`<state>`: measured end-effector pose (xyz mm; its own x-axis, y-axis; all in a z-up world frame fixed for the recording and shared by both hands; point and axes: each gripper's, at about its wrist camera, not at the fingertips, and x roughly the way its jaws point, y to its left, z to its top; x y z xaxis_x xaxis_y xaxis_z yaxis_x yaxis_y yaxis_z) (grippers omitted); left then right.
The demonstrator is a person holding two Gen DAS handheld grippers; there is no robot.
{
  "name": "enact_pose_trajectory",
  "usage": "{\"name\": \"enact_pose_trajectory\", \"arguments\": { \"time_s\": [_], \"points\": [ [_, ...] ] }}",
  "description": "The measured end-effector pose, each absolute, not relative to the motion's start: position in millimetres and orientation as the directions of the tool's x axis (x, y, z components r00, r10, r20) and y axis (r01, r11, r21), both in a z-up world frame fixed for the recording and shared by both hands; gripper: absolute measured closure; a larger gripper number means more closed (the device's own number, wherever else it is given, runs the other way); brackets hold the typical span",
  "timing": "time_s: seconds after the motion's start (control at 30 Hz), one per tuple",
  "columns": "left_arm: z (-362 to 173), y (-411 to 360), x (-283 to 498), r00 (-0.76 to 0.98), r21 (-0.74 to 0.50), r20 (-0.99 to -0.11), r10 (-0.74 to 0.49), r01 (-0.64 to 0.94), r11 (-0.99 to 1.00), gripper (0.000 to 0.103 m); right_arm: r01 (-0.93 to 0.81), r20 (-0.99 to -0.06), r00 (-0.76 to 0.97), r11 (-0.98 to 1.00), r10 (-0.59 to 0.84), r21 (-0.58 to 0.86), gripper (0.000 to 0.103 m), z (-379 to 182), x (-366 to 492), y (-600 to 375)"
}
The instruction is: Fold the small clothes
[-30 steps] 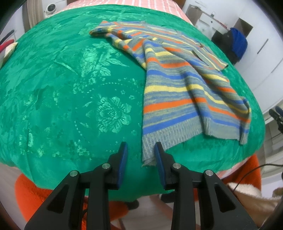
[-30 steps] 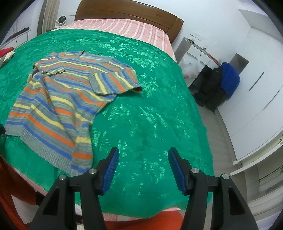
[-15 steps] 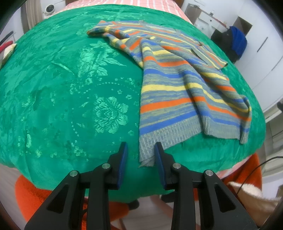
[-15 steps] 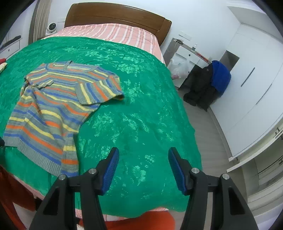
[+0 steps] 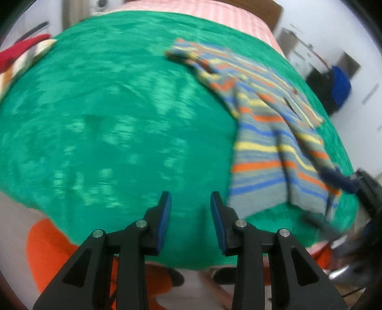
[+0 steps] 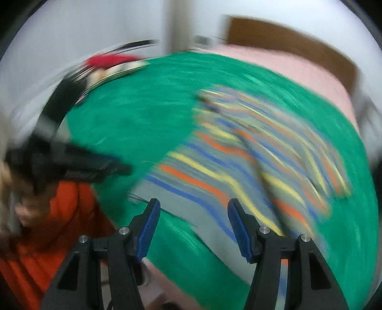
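A striped sweater (image 5: 269,143) in grey, blue, orange and yellow lies flat on the green bedspread (image 5: 119,119), hem toward the bed's near edge. My left gripper (image 5: 190,202) hangs over the bedspread's edge just left of the hem corner, its jaws opening with nothing between them. The right wrist view is blurred by motion. There my right gripper (image 6: 193,209) stands open above the sweater (image 6: 238,155), with hem cloth beneath the gap and not pinched. The left gripper (image 6: 114,169) shows as a dark blur at the left.
Red and cream clothes (image 5: 23,54) lie at the bed's far left. A pink striped sheet (image 5: 214,14) and a wooden headboard (image 6: 286,40) are at the back. A blue garment (image 5: 341,85) hangs by white cupboards. Orange clothing (image 6: 59,214) of a person is at the near edge.
My left gripper has slid left off the hem corner, which no longer lies between its fingers. My right gripper has swung fast to the left, from bare bedspread to over the sweater's hem.
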<state>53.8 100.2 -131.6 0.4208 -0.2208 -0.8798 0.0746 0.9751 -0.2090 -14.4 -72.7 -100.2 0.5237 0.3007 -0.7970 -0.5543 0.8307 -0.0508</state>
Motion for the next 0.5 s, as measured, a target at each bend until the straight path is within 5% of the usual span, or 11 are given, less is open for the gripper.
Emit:
{"name": "enact_pose_trajectory", "arguments": {
  "time_s": [0.17,0.2,0.23,0.3,0.4,0.5],
  "points": [
    [-131.1,134.6,46.1,0.439,-0.219,-0.878,-0.192,-0.012,0.976,0.065,-0.654,-0.8,0.566,0.7,0.2,-0.287,0.047,-156.1,7.2,-6.4],
    [-131.7,137.3,45.7,0.439,-0.219,-0.879,-0.189,-0.02,0.975,0.065,-0.636,-0.825,0.534,0.73,0.182,-0.251,0.057,-167.5,21.3,-11.8],
    [-132.4,140.8,43.8,0.438,-0.218,-0.879,-0.186,-0.025,0.976,0.065,-0.608,-0.841,0.498,0.776,0.21,-0.167,0.08,-168.5,32.1,-25.9],
    [-133.3,144.4,41.0,0.439,-0.213,-0.88,-0.18,-0.027,0.977,0.063,-0.464,-0.82,0.473,0.882,0.323,0.08,0.099,-151.5,45.5,-68.5],
    [-136.7,137.7,42.5,0.434,-0.242,-0.875,-0.215,-0.006,0.97,0.057,-0.165,-0.673,0.489,0.816,0.555,0.553,0.099,-142.1,55.8,-167.7],
    [-137.9,125.1,50.9,0.405,-0.344,-0.851,-0.335,0.052,0.938,0.057,0.097,-0.571,0.545,0.631,0.614,0.77,0.099,-167.7,56.1,-244.1]
  ]
}}
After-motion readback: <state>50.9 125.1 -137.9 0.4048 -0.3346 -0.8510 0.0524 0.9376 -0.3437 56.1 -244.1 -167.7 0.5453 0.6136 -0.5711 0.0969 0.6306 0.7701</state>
